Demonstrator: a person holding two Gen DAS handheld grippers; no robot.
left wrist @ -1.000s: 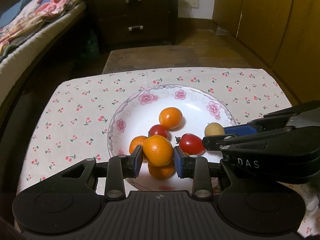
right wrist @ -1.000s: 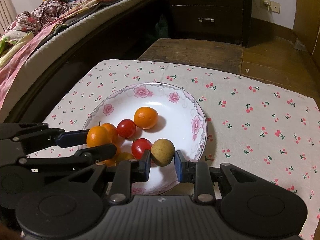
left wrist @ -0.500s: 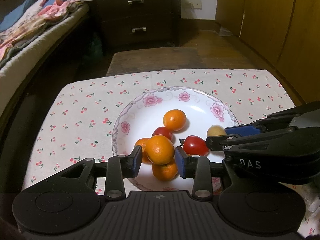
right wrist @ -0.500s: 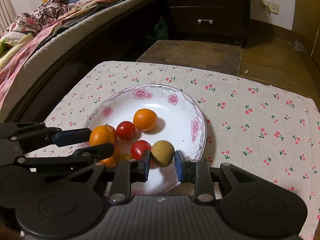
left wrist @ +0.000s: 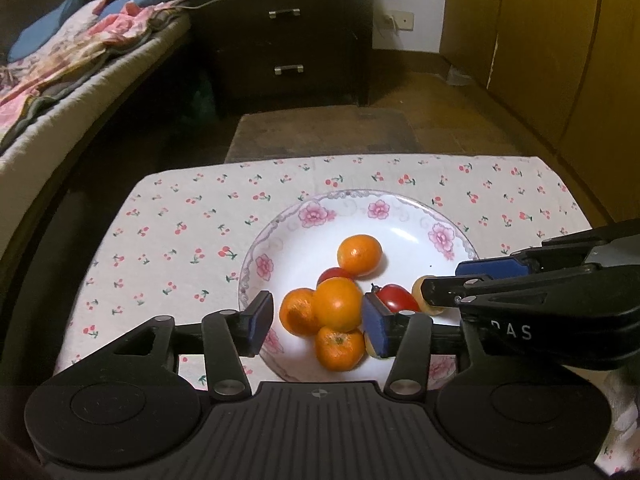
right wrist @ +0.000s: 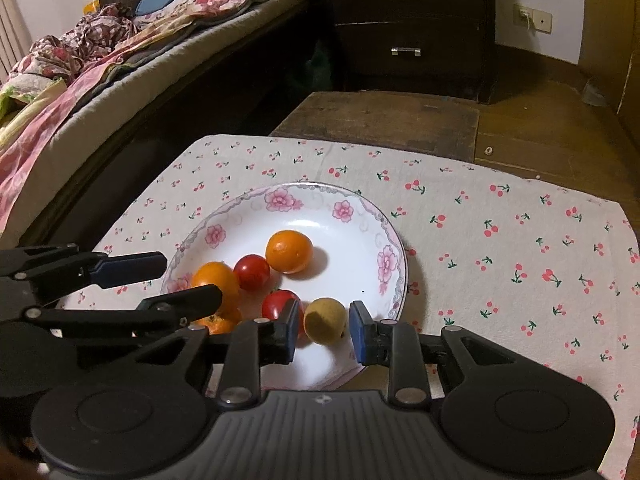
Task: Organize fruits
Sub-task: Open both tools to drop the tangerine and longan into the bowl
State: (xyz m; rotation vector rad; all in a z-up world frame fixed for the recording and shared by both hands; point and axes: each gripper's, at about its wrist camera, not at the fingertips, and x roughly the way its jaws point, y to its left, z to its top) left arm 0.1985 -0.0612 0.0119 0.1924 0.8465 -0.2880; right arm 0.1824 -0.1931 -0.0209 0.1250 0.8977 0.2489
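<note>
Left wrist: yellow fruit [left wrist: 373,346] behind pad

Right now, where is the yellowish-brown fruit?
In the right wrist view, the yellowish-brown fruit sits between the pads of the right tool, over the near right part of the floral plate, just right of a red tomato.

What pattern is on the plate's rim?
Pink flowers with grey scrollwork on the white round plate, clearest in the right wrist view.
</note>
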